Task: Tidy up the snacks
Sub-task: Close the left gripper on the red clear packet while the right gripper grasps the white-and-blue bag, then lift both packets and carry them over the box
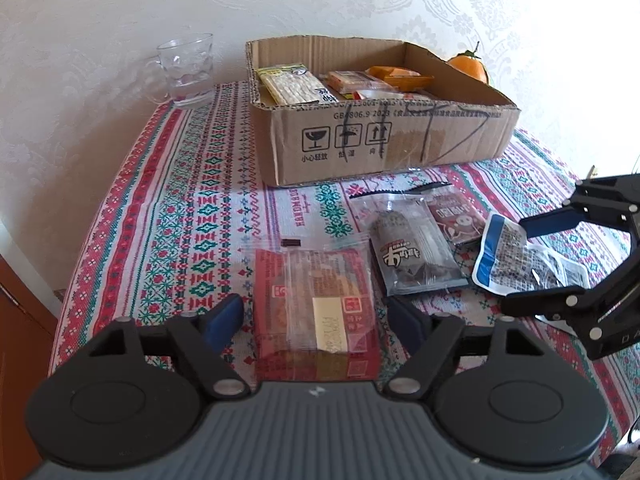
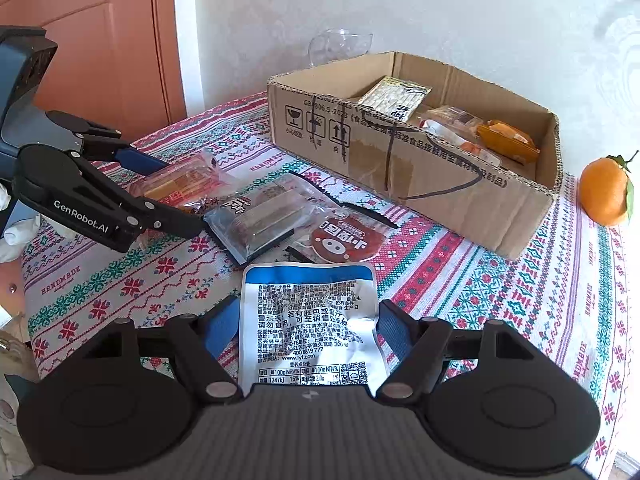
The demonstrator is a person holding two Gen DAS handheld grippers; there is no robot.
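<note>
The left gripper (image 1: 316, 316) sits low over the bench (image 1: 192, 216), level, jaws spread wide around a red pastry packet (image 1: 316, 304) without pinching it. The right gripper (image 2: 306, 326) is likewise low and wide, straddling a white-and-blue pouch (image 2: 316, 320). Two dark snack packets (image 1: 416, 252) lie between them, near the cardboard box (image 1: 384, 136) already holding snacks.
</note>
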